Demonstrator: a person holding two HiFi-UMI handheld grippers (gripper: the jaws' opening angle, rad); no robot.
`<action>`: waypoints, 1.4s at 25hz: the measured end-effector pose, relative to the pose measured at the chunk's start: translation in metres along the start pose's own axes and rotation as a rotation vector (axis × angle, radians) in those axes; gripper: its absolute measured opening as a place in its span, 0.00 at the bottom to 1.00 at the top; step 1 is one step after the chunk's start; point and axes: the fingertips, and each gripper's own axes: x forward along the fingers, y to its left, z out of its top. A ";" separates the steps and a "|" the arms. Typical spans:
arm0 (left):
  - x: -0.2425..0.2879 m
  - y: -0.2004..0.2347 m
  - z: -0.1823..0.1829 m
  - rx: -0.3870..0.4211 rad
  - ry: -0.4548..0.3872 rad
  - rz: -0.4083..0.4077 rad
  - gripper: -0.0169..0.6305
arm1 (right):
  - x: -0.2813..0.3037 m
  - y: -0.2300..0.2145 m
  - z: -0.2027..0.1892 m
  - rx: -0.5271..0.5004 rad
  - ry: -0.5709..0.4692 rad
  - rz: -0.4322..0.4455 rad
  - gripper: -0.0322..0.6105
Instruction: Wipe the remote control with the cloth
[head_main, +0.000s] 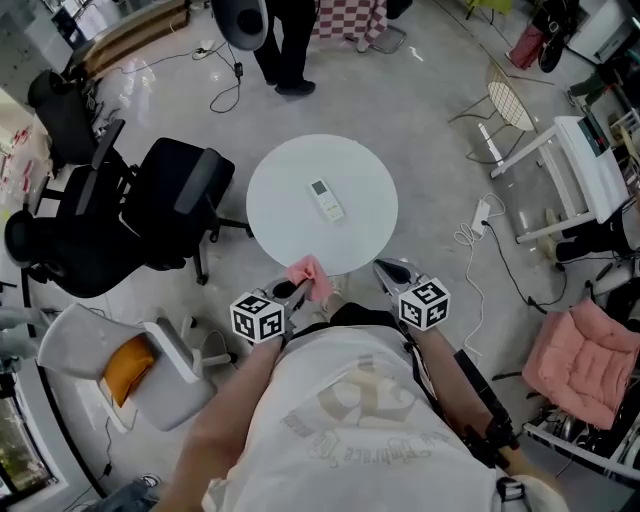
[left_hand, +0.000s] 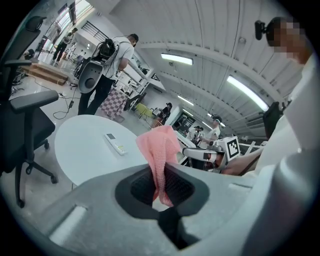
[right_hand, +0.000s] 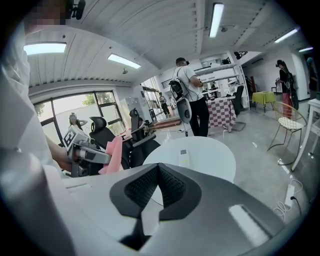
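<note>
A white remote control (head_main: 326, 199) (left_hand: 115, 143) (right_hand: 184, 157) lies near the middle of the round white table (head_main: 280, 215). My left gripper (head_main: 296, 290) (left_hand: 159, 187) is shut on a pink cloth (head_main: 311, 278) (left_hand: 161, 155) (right_hand: 113, 155), held at the table's near edge, short of the remote. The cloth sticks up out of the jaws. My right gripper (head_main: 388, 270) (right_hand: 157, 187) is shut with nothing in it, at the near edge to the right of the cloth.
Two black office chairs (head_main: 150, 215) stand left of the table, and a white stool with an orange cushion (head_main: 130, 370) sits near left. A person (head_main: 285, 45) stands beyond the table. A wire chair (head_main: 505, 105), a white rack (head_main: 580, 175), cables and a pink cushion (head_main: 585, 360) are on the right.
</note>
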 end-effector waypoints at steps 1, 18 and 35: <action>0.000 0.004 0.001 -0.005 0.003 0.009 0.05 | 0.007 -0.002 0.000 0.003 0.004 0.013 0.06; 0.076 0.081 0.079 -0.041 0.111 0.094 0.05 | 0.118 -0.066 0.032 -0.092 0.104 0.176 0.06; 0.115 0.130 0.099 -0.050 0.314 0.154 0.05 | 0.178 -0.108 -0.006 -0.042 0.286 0.128 0.06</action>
